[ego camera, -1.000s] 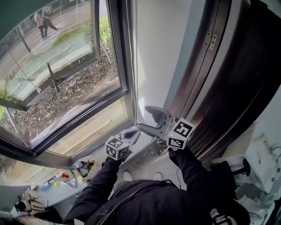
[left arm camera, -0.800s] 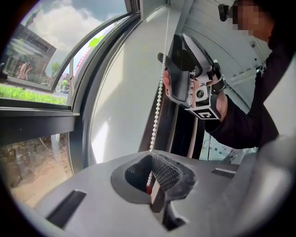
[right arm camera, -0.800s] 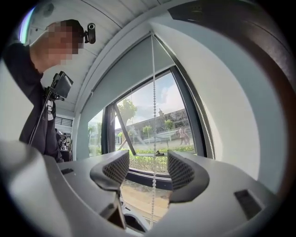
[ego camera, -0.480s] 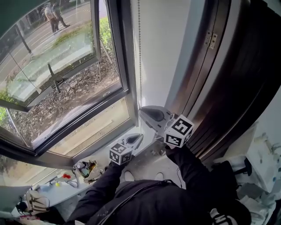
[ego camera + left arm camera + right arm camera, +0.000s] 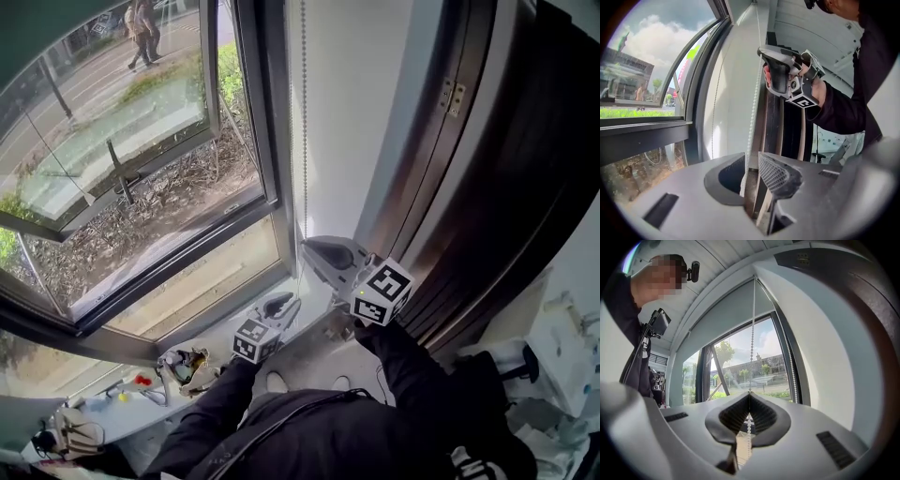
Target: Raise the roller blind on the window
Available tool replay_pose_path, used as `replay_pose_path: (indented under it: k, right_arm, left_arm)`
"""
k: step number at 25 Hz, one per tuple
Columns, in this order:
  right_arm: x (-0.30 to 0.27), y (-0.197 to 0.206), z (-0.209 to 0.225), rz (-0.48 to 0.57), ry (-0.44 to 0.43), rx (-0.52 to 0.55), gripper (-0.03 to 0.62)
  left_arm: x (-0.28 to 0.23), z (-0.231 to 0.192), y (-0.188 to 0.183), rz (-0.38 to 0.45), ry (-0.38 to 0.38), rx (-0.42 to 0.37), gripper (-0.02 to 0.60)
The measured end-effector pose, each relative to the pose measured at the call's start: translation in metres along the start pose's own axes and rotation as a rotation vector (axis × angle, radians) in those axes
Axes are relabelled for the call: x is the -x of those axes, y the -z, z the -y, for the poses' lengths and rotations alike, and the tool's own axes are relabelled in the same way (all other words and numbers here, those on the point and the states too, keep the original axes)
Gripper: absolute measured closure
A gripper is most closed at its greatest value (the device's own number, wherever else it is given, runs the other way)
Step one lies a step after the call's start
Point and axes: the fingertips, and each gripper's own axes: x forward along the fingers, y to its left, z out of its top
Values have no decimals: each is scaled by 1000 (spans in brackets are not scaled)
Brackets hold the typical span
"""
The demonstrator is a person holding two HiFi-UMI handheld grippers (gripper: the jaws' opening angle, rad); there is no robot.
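Observation:
The white bead chain of the roller blind hangs down beside the window frame. My right gripper is shut on the bead chain; in the right gripper view the bead chain runs straight up from the pinched pads toward the grey blind, which covers the top of the window. Lower down, my left gripper has its jaws opening. In the left gripper view the bead chain passes loosely through the gap of that left gripper. The right gripper shows above it.
The dark window frame and white wall flank the chain. A dark wooden door frame stands at the right. A second chain strand hangs near the wall. Small clutter lies on the sill at lower left.
My right gripper, wide open a second ago, has closed on the chain. The left gripper has dropped a little lower and its jaws have parted.

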Motion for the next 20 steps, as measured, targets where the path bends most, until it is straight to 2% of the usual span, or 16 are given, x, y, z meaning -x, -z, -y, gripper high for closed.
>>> replay_pose_path:
  k: [2, 6, 9, 14, 17, 20]
  right_arm:
    - [3, 2, 1, -8, 1, 3, 588]
    - [6, 34, 5, -90, 22, 23, 588]
    - [7, 80, 7, -178, 31, 13, 588]
    - [7, 173, -2, -364, 12, -35, 588]
    - [8, 208, -8, -424, -7, -69, 588]
    - [7, 212, -13, -422, -8, -84, 588]
  left_arm:
    - [7, -15, -6, 22, -36, 8, 494]
    - [25, -36, -54, 163, -79, 22, 494]
    - [34, -37, -91, 245, -71, 3, 495]
    - [44, -21, -127, 335, -48, -59, 494]
    - [40, -11, -129, 343, -36, -89, 494]
    - [34, -6, -124, 322, -16, -90, 494]
